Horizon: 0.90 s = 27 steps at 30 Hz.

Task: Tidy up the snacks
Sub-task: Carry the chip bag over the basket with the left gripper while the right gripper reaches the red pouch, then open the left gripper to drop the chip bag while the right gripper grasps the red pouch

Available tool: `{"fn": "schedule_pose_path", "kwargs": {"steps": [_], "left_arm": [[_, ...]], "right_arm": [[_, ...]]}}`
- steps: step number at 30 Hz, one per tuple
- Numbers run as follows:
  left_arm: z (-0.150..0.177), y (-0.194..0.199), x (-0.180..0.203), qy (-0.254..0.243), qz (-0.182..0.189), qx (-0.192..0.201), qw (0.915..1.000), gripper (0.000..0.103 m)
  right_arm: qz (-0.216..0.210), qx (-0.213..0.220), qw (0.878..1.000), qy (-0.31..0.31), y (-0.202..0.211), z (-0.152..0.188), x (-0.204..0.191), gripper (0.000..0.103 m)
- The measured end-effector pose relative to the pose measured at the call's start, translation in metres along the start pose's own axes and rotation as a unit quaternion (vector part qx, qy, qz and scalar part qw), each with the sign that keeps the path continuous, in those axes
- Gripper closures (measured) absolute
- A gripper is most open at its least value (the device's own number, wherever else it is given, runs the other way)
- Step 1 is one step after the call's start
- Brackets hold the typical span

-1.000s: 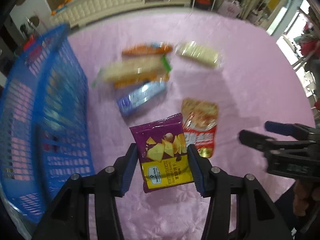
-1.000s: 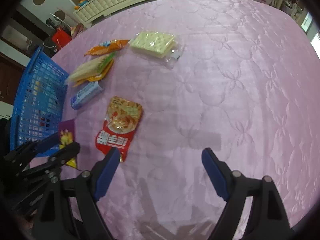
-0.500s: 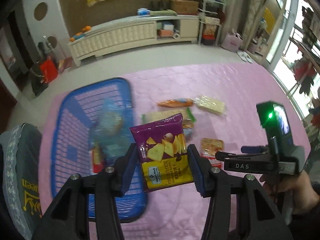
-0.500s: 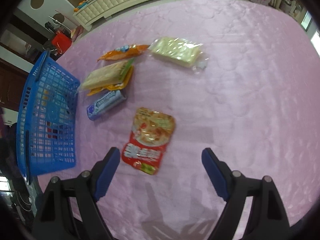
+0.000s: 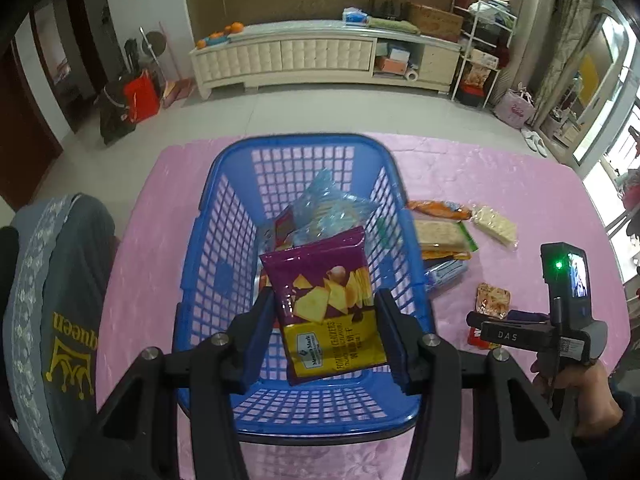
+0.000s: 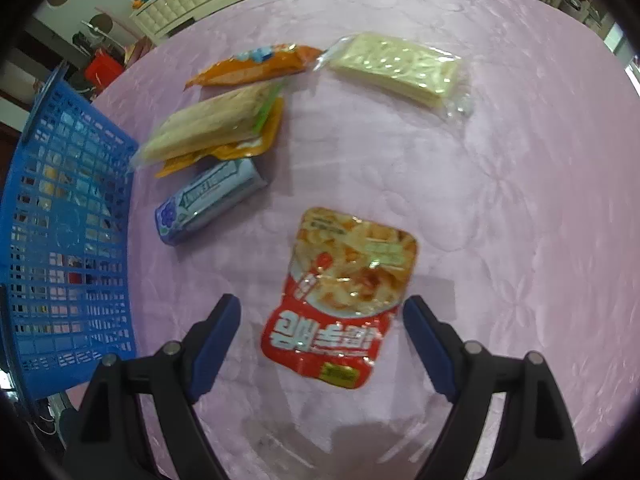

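Observation:
My left gripper (image 5: 326, 336) is shut on a purple chips bag (image 5: 326, 304) and holds it above the blue basket (image 5: 224, 264), which holds a clear blue bag (image 5: 326, 210) and other snacks. My right gripper (image 6: 322, 344) is open and hangs above a red noodle snack pouch (image 6: 346, 296) lying between its fingers on the pink tablecloth. The right gripper also shows in the left wrist view (image 5: 516, 334), to the right of the basket.
On the cloth lie a blue-grey packet (image 6: 208, 200), a sandwich cracker pack (image 6: 216, 124) on an orange packet, an orange snack bag (image 6: 256, 64) and a pale cracker pack (image 6: 396, 70). The basket (image 6: 68, 240) stands at the left. A grey cushion (image 5: 52, 320) lies left of the table.
My left gripper lifted the chips bag and carried it left over the basket. My right gripper moved forward over the red pouch.

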<state>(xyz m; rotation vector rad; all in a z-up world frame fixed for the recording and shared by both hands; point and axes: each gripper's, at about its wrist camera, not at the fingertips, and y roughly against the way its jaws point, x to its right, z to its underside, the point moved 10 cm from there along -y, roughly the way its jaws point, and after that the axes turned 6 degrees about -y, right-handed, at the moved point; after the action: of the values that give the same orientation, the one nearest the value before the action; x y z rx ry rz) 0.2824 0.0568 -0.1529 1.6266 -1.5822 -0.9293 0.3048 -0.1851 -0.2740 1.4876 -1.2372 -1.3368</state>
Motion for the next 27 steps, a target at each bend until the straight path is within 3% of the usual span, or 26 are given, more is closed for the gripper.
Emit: {"fn": "schedule_pose_path", "kwargs": {"steps": [5,9,14,20,24,27], "left_arm": [[0.010,-0.011,0.001,-0.001,0.017,-0.017,0.9997,0.055],[0.017,-0.027,0.009,-0.007,0.030,-0.033,0.9990,0.055],[0.021,-0.045,0.010,-0.009,0.038,-0.052,0.9979,0.055],[0.025,-0.056,0.014,-0.021,0.052,-0.062,0.9965,0.055],[0.024,-0.059,0.014,-0.014,0.059,-0.060,0.9963,0.053],[0.025,-0.057,0.012,-0.017,0.059,-0.058,0.9964,0.045]], "right_arm": [[0.035,-0.001,0.999,0.025,-0.009,0.002,-0.004,0.019],[0.067,0.005,0.997,0.044,-0.013,0.004,-0.006,0.033],[0.084,0.021,0.994,0.064,-0.019,0.008,-0.007,0.033],[0.084,0.014,0.994,0.064,-0.024,0.011,-0.012,0.038],[0.080,0.025,0.993,0.083,-0.021,0.010,-0.020,0.054],[0.070,0.033,0.994,0.078,-0.020,0.011,-0.023,0.057]]}}
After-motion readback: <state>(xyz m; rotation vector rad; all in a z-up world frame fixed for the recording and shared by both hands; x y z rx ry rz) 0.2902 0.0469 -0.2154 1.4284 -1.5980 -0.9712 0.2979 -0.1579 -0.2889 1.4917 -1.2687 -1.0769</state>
